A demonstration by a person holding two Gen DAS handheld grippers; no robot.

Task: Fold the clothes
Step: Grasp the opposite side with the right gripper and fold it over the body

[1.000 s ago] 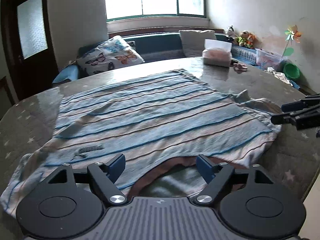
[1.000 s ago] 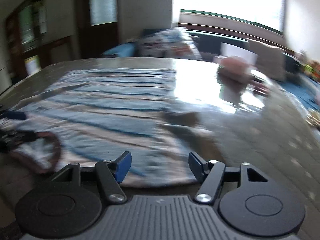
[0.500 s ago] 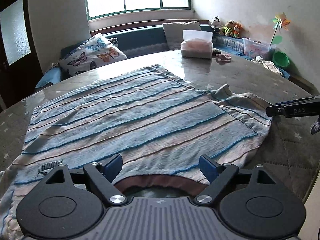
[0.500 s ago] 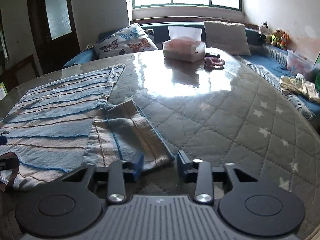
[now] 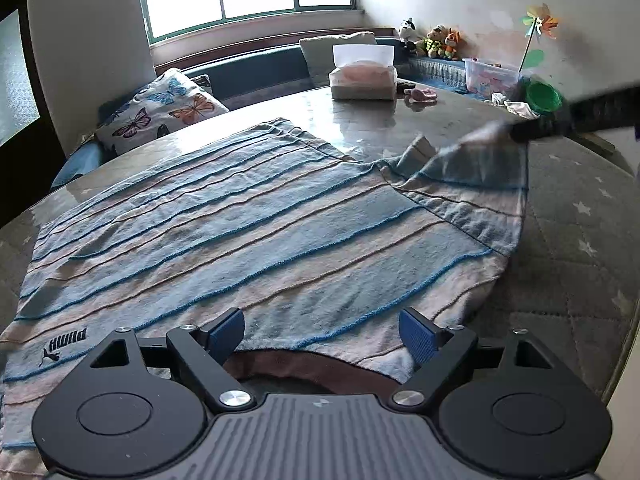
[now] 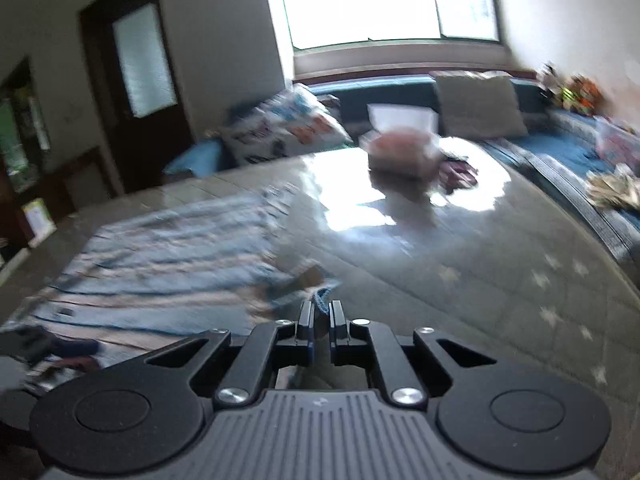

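Two black grippers with blue pads are at work on one blue and pink striped knit shirt (image 5: pixel 248 232) that lies spread out on a round grey quilted table with white stars (image 5: pixel 580 216). In the left wrist view, the left gripper (image 5: pixel 322 334) sits at 6 o'clock, low over the brown neck band (image 5: pixel 304 364) of the shirt, and its two fingers are spread wide apart with nothing between them. A small black cat logo (image 5: pixel 64 346) shows on the cloth at 8 o'clock. At 2 o'clock in that view the right gripper (image 5: pixel 524 130) comes in from the side as a dark blur, and it lifts the shirt sleeve (image 5: pixel 472 160) up off the table so the cloth hangs in a little tent shape. In the right wrist view the picture is blurry, but the right gripper (image 6: pixel 320 314) has its two fingers pressed close together, and a bit of blue sleeve edge (image 6: pixel 322 298) is pinched between them. The rest of the shirt (image 6: pixel 168 248) spreads away toward 9 o'clock there. Far across the table at 1 o'clock in the left wrist view stands a pink tissue box with a white tissue on top (image 5: pixel 363 80). Behind the table, at 11 o'clock, a white pillow with butterflies (image 5: pixel 160 112) leans on a blue bench. Some little stuffed animals (image 5: pixel 434 38) sit in the corner at 1 o'clock, near a green bowl (image 5: pixel 542 96).
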